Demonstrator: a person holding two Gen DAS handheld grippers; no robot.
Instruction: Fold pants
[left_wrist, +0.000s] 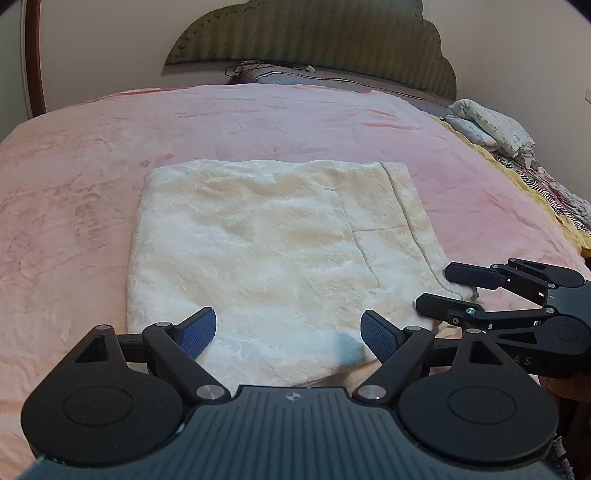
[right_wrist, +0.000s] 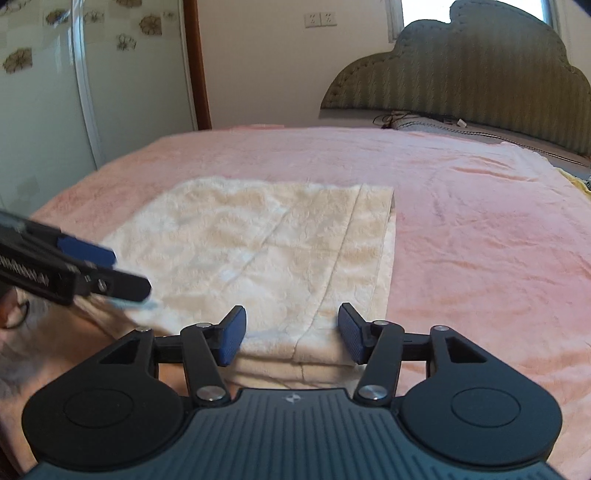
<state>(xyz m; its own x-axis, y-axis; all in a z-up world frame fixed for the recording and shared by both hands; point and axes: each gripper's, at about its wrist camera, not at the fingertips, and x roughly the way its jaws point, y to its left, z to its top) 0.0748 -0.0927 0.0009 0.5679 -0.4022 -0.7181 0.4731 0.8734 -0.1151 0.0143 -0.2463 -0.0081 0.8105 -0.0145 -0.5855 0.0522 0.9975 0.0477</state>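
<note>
Because the pants (left_wrist: 280, 254) already lie doubled into a thick cream rectangle near the bed's (left_wrist: 74, 177) foot edge, closest to me, both sets of my fingers sit low at that near edge rather than out over the middle. My left gripper (left_wrist: 288, 330) has its fingers spread wide over the near hem, nothing between the blue pads (left_wrist: 195, 332) but fleece lying flat below them, so it holds nothing; I judge it waits there ready to take a corner for the next fold. To its right, my right gripper (left_wrist: 439, 293) reaches in at the near right corner of the pants, where the waistband side ends. From its own camera, my right gripper's (right_wrist: 291, 334) fingers stand partly apart, straddling the stacked layers and the seam at that corner, and I see the pads beside the cloth rather than pinching it. That reads to me as a corner let go so the layers settle squarely on one another.

Farther out, the folded pants run straight toward the middle of the bed, edges fairly even, which is why little tidying seems needed. Beyond, the pink blanket stretches bare to the headboard (left_wrist: 314, 37), with a bundle of printed bedding (left_wrist: 491, 129) pushed to the far right edge, well apart from my work.
</note>
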